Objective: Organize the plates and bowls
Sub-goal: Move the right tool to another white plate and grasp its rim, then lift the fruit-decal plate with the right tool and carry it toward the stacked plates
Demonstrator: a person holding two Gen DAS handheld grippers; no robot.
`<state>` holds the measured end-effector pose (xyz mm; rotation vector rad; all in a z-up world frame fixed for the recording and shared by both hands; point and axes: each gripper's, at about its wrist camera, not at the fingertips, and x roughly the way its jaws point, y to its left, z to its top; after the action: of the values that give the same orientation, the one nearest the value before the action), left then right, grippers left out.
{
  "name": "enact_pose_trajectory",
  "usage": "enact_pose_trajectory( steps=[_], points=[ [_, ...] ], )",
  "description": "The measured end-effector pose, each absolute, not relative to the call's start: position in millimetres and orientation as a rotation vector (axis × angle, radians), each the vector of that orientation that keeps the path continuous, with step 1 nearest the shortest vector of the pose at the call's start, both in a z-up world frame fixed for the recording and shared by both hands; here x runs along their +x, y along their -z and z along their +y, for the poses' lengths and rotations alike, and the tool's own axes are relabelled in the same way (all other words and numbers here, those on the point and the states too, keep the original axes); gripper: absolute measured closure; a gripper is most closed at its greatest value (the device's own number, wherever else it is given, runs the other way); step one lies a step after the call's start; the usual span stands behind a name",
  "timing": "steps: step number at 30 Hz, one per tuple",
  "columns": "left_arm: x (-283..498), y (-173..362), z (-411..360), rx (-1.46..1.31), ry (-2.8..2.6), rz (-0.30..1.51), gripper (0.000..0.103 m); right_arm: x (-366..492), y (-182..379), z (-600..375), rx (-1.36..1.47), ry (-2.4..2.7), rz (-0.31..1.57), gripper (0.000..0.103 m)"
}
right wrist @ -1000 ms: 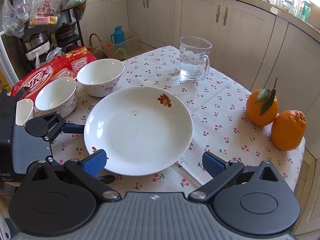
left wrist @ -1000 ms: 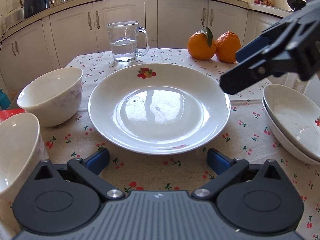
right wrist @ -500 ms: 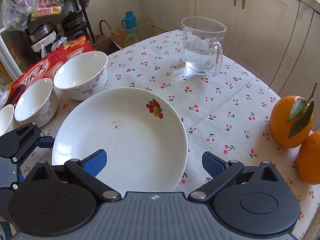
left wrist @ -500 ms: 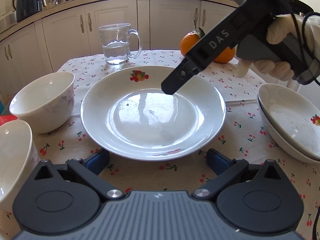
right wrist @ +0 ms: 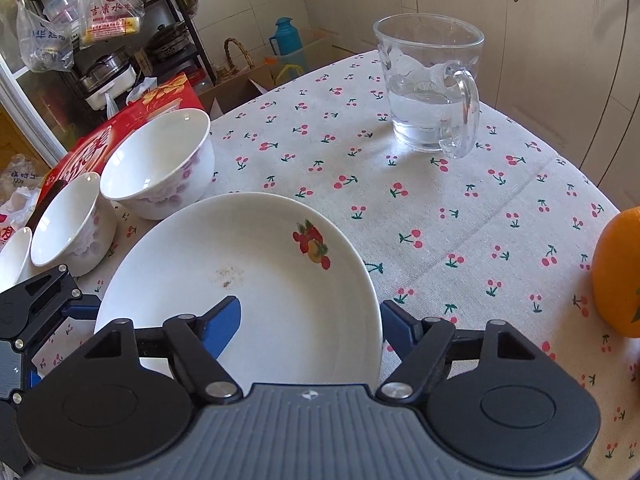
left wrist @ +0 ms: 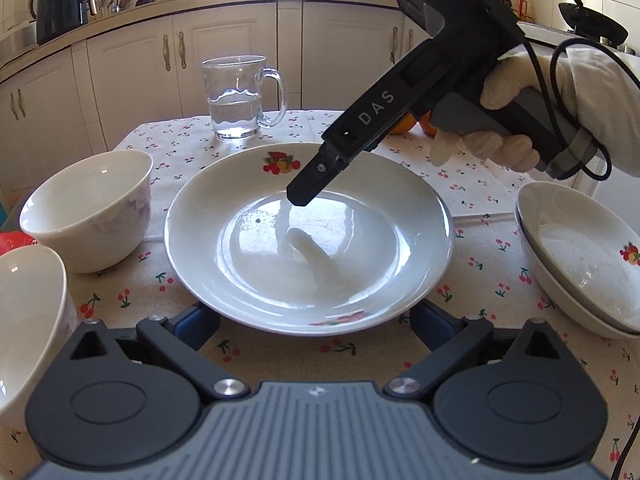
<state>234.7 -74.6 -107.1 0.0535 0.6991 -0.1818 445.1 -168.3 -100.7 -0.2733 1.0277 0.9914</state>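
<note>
At the middle of the cherry-print worktop (right wrist: 460, 216) the fruit-print plate (right wrist: 256, 280) lies between the right gripper (right wrist: 310, 322) fingers, which have just been closing astride its rim without visibly pinching yet. The left gripper (left wrist: 316, 322) gapes empty. Seat the rim deep before lifting; the rice bowls (right wrist: 160, 160) and water mug (right wrist: 430, 84) crowd nearby.

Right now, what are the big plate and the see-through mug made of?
The big plate looks like glazed ceramic or porcelain: white, opaque, shiny enough to mirror the window light, with a printed fruit picture. The mug looks like clear glass, since the water and tablecloth show through it, though hard plastic can't be ruled out.
</note>
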Motion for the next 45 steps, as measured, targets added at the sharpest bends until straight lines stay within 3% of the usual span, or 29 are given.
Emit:
enact_pose_trajectory(
  steps=[13, 45],
  points=[
    [236.1, 107.7, -73.0, 0.073, 0.178, 0.695, 0.007, 455.3, 101.9, -166.8, -0.212, -1.036, 1.036, 0.033],
    [175.6, 67.5, -77.0, 0.134, 0.282, 0.687, 0.007, 383.3, 67.1, -197.3, -0.136, -0.984, 1.019, 0.033]
  ],
)
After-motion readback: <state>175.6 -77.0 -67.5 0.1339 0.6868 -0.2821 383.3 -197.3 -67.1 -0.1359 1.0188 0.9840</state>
